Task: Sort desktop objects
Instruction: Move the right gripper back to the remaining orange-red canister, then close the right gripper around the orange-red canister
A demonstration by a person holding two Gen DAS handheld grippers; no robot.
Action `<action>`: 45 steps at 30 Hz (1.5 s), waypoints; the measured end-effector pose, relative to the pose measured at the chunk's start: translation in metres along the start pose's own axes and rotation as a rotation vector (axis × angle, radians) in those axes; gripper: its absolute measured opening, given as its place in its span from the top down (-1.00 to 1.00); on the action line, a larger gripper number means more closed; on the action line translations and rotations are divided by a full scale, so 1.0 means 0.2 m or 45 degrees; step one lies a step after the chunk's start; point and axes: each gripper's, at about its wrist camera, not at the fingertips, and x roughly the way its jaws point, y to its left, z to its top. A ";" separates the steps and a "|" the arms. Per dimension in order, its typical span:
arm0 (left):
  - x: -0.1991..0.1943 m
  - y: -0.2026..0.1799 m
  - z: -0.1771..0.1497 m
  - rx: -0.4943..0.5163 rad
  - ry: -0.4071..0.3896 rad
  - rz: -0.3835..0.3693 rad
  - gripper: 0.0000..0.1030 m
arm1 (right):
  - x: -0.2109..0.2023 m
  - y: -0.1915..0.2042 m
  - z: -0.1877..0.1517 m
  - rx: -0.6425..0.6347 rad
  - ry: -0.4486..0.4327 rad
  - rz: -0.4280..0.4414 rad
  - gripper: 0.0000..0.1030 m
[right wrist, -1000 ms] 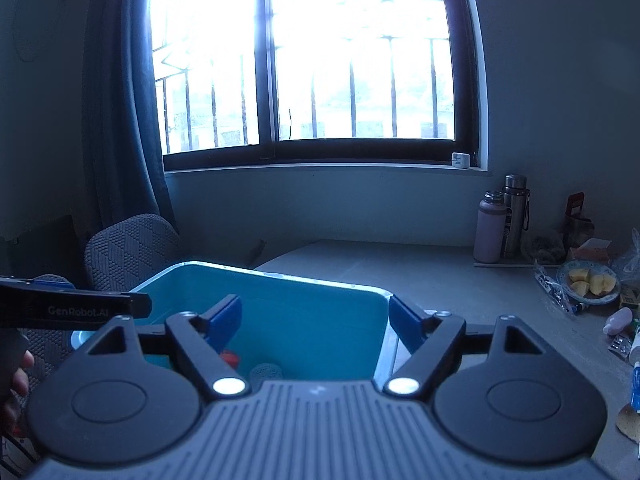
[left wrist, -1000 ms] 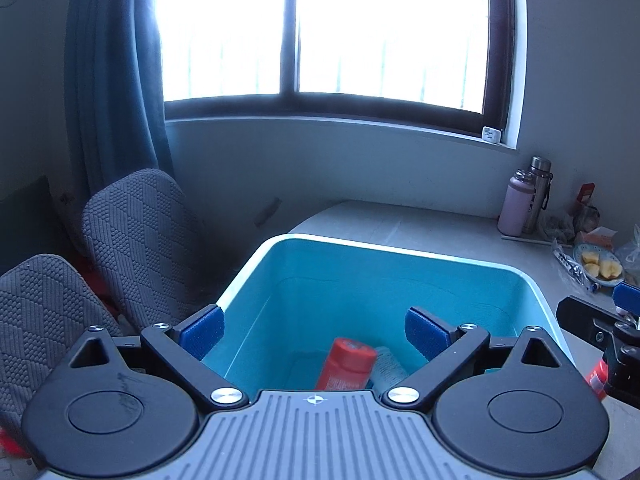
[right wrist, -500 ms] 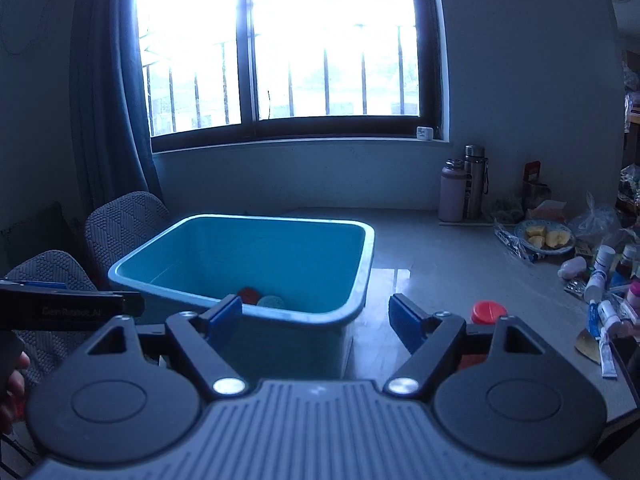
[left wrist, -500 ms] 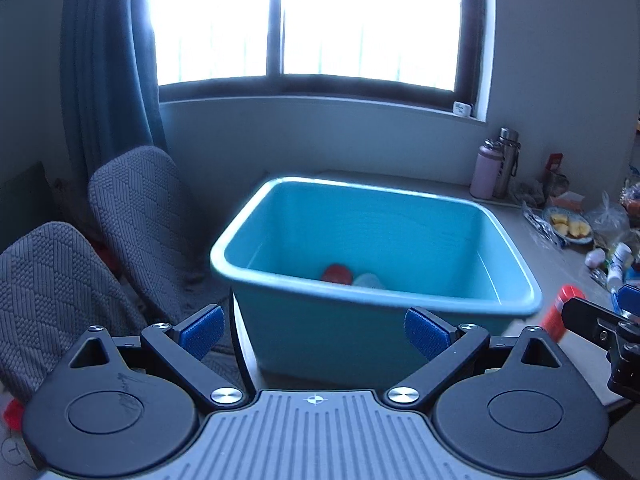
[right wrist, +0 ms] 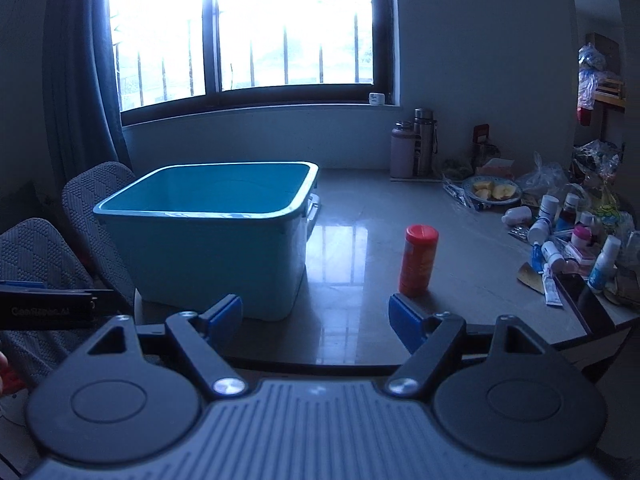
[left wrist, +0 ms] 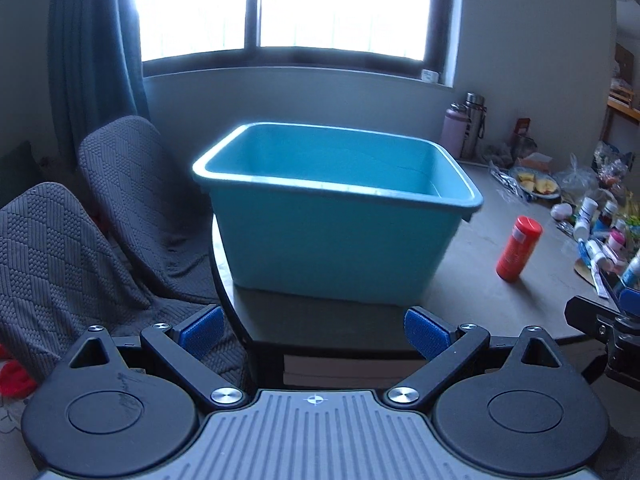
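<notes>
Both the left gripper [left wrist: 314, 330] and right gripper [right wrist: 316, 320] hang spread and empty at the table's near edge. Beyond stands 1 orange bottle [right wrist: 418, 261], upright beside the teal bin [right wrist: 208, 240] (not touching). It looks light, stiff, slick plastic; grip mid-body, below the cap.

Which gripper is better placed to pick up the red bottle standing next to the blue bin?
Right. The red bottle stands just ahead of the open right gripper, near its right finger. The left gripper faces the blue bin.
</notes>
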 end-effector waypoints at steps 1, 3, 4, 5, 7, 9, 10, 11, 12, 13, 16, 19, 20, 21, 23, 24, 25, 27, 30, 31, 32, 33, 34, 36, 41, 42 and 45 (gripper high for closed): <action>0.00 -0.01 -0.01 0.013 0.000 -0.004 -0.91 | 0.00 -0.01 -0.02 0.005 0.004 -0.010 -0.56; 0.00 -0.03 -0.04 0.035 0.007 -0.015 -0.91 | 0.00 -0.04 -0.05 0.021 0.017 -0.039 -0.56; 0.00 -0.04 -0.05 0.043 0.012 -0.021 -0.91 | 0.00 -0.06 -0.07 0.030 0.026 -0.051 -0.56; 0.01 -0.05 -0.07 0.045 0.017 -0.027 -0.91 | 0.01 -0.07 -0.09 0.039 0.033 -0.061 -0.56; 0.03 -0.06 -0.09 0.047 0.024 -0.045 -0.91 | 0.02 -0.10 -0.11 0.049 0.029 -0.085 -0.56; 0.06 -0.08 -0.11 0.047 0.021 -0.061 -0.91 | 0.03 -0.13 -0.13 0.057 0.033 -0.106 -0.56; 0.08 -0.08 -0.11 0.044 0.020 -0.066 -0.91 | 0.04 -0.15 -0.14 0.065 0.040 -0.111 -0.56; 0.09 -0.09 -0.11 0.041 0.019 -0.072 -0.91 | 0.06 -0.17 -0.14 0.077 0.048 -0.112 -0.56; 0.11 -0.10 -0.12 0.038 0.019 -0.078 -0.91 | 0.07 -0.18 -0.14 0.086 0.046 -0.113 -0.56; 0.13 -0.11 -0.12 0.035 0.022 -0.085 -0.91 | 0.09 -0.20 -0.14 0.088 0.045 -0.120 -0.56; 0.19 -0.14 -0.11 0.021 0.013 -0.096 -0.91 | 0.15 -0.25 -0.14 0.099 0.040 -0.137 -0.56; 0.24 -0.18 -0.08 0.030 -0.016 -0.121 -0.91 | 0.23 -0.29 -0.13 0.119 0.053 -0.140 -0.56; 0.26 -0.19 -0.07 0.039 -0.023 -0.124 -0.91 | 0.26 -0.31 -0.12 0.120 0.054 -0.146 -0.56; 0.28 -0.21 -0.06 0.047 -0.029 -0.127 -0.91 | 0.29 -0.32 -0.12 0.119 0.054 -0.149 -0.56; 0.33 -0.24 -0.04 0.054 -0.034 -0.135 -0.91 | 0.35 -0.34 -0.11 0.123 0.058 -0.153 -0.56; 0.36 -0.25 -0.02 0.053 -0.033 -0.136 -0.91 | 0.39 -0.35 -0.10 0.124 0.061 -0.151 -0.56; 0.38 -0.27 -0.01 0.051 -0.030 -0.139 -0.91 | 0.41 -0.36 -0.09 0.123 0.061 -0.148 -0.56; 0.44 -0.29 0.01 0.044 -0.024 -0.143 -0.91 | 0.47 -0.38 -0.06 0.113 0.065 -0.150 -0.56; 0.51 -0.33 0.05 0.031 -0.013 -0.162 -0.91 | 0.56 -0.42 -0.03 0.107 0.066 -0.149 -0.56; 0.53 -0.34 0.05 0.024 -0.017 -0.166 -0.91 | 0.59 -0.44 -0.03 0.111 0.067 -0.146 -0.56; 0.56 -0.35 0.06 0.020 -0.022 -0.169 -0.91 | 0.62 -0.45 -0.02 0.113 0.073 -0.144 -0.56; 0.57 -0.37 0.07 0.019 -0.028 -0.171 -0.91 | 0.65 -0.47 -0.02 0.115 0.079 -0.142 -0.56; 0.59 -0.38 0.07 0.021 -0.034 -0.171 -0.91 | 0.67 -0.49 -0.02 0.116 0.086 -0.141 -0.56; 0.62 -0.41 0.09 0.022 -0.047 -0.158 -0.91 | 0.72 -0.52 -0.01 0.121 0.092 -0.134 -0.56; 0.68 -0.44 0.13 -0.006 -0.053 -0.124 -0.91 | 0.86 -0.59 0.03 0.114 0.109 -0.110 -0.56; 0.70 -0.44 0.14 -0.010 -0.048 -0.116 -0.91 | 0.89 -0.59 0.03 0.110 0.115 -0.101 -0.56; 0.72 -0.45 0.15 -0.023 -0.045 -0.087 -0.91 | 0.98 -0.61 0.05 0.082 0.133 -0.077 -0.56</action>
